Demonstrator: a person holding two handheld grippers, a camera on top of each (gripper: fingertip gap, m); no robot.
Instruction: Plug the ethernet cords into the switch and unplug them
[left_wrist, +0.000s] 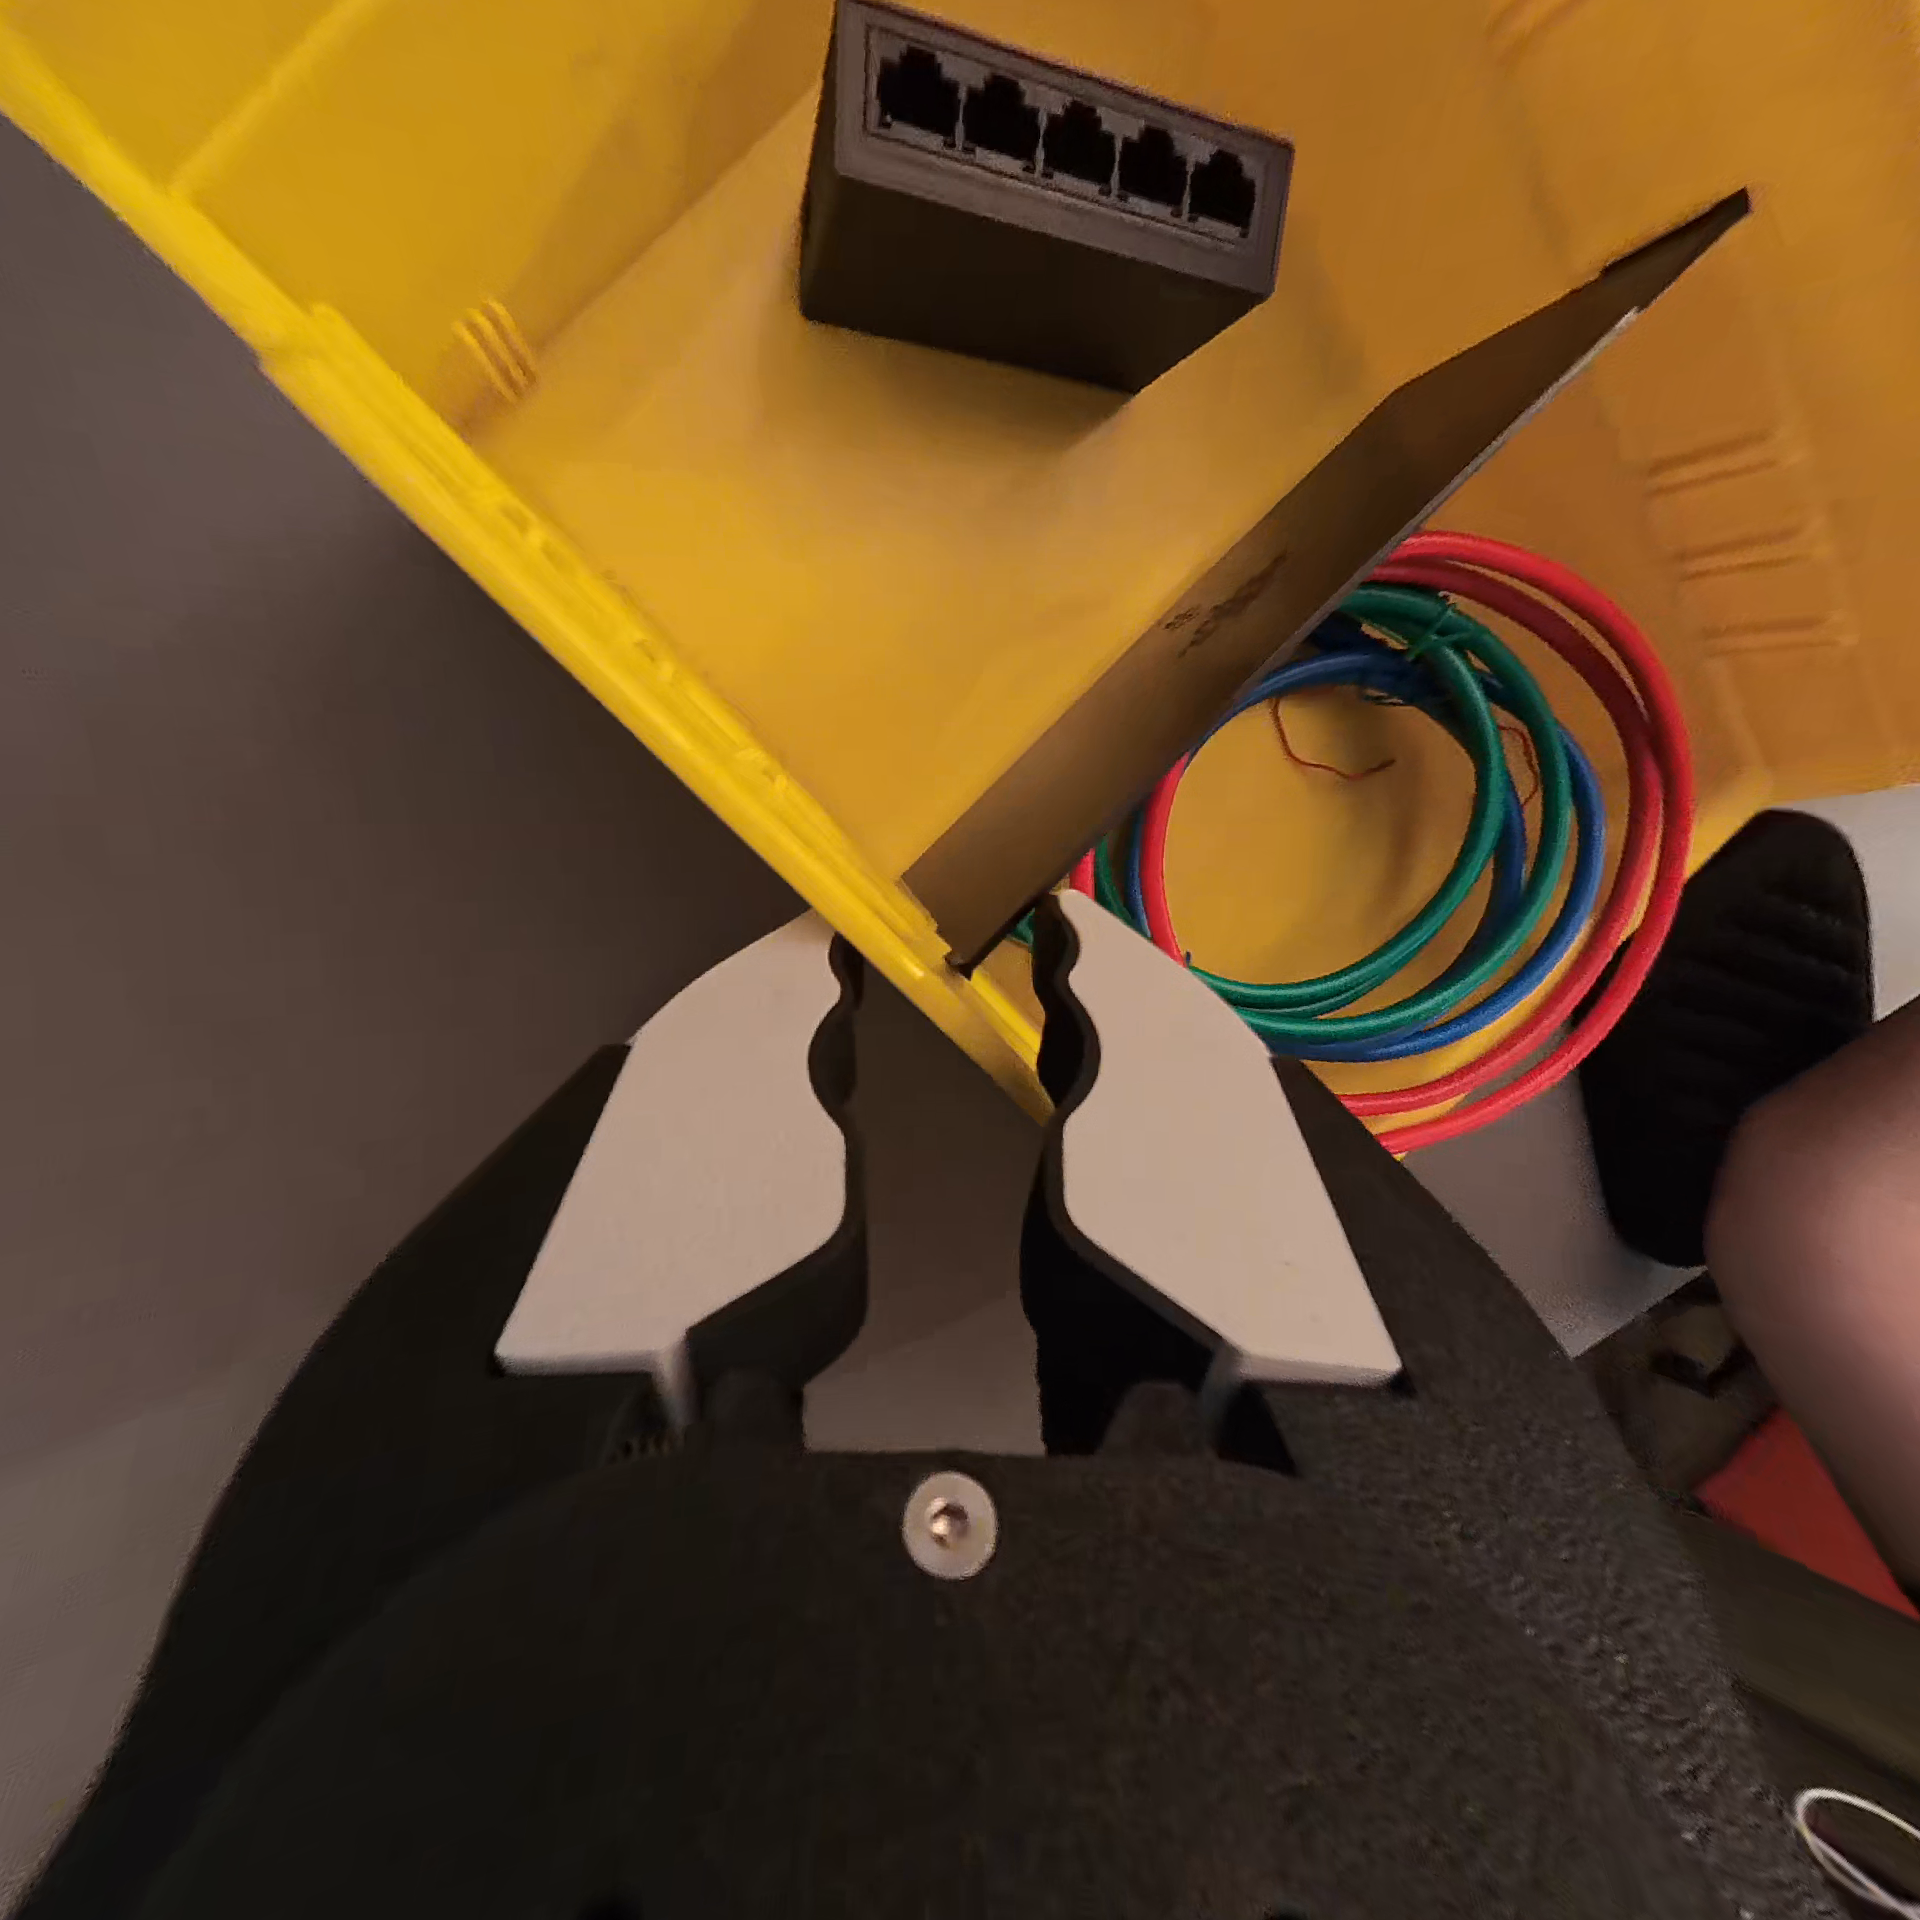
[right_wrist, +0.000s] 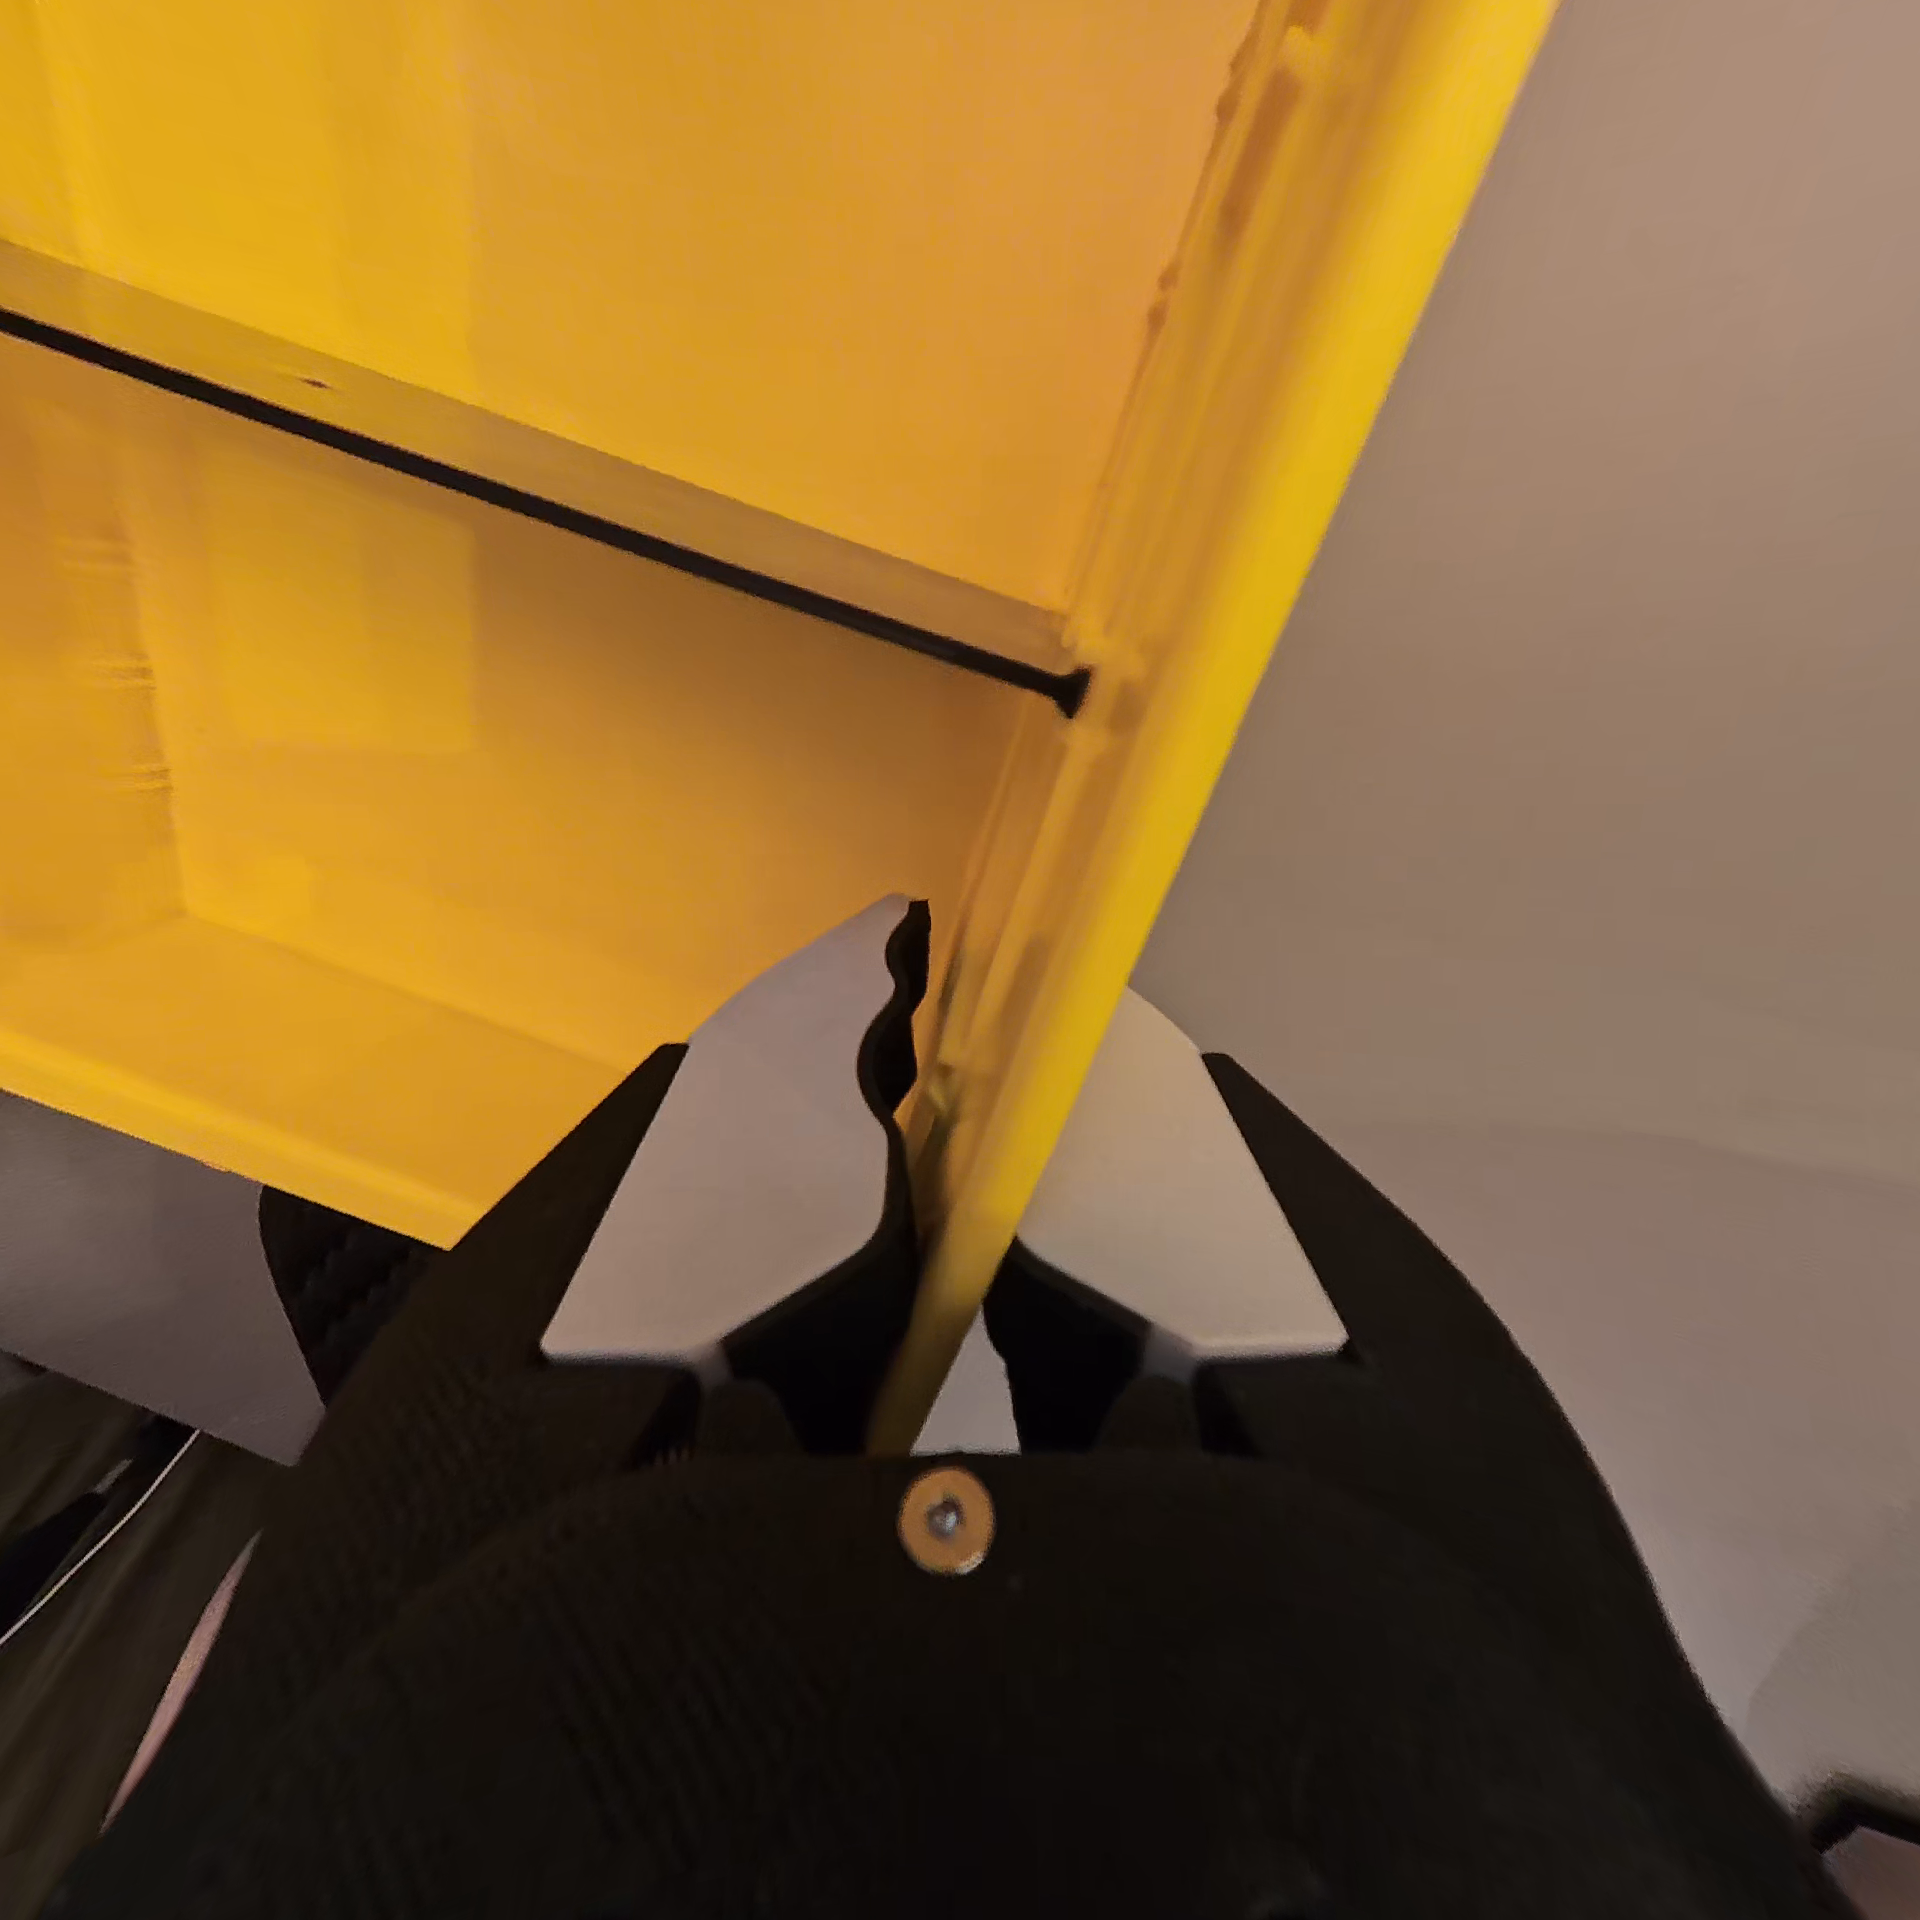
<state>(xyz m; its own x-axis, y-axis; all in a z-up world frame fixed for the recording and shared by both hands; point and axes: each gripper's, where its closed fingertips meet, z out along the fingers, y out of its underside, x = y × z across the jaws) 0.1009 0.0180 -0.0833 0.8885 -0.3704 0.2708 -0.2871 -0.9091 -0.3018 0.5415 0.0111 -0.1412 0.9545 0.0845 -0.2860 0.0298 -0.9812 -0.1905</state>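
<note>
A black switch (left_wrist: 1039, 239) with five empty ports stands in one compartment of a yellow bin (left_wrist: 416, 436). Coiled red, green and blue ethernet cords (left_wrist: 1382, 1013) lie in the compartment beside it, behind a black divider (left_wrist: 1299, 582). My left gripper (left_wrist: 945, 925) straddles the bin's rim, one finger outside and one inside by the cords, both pads touching the rim. My right gripper (right_wrist: 1018, 956) is clamped on another bin wall (right_wrist: 1195, 623), its outer finger partly hidden. The compartments it looks into show nothing inside.
The bin rests on a plain grey surface (left_wrist: 260, 831), which also shows in the right wrist view (right_wrist: 1558, 727). The right gripper and a hand (left_wrist: 1818, 1195) show at the right edge of the left wrist view. A second divider (right_wrist: 520, 499) crosses the bin. Some 45 centimetres of space lies between my two pairs of fingers.
</note>
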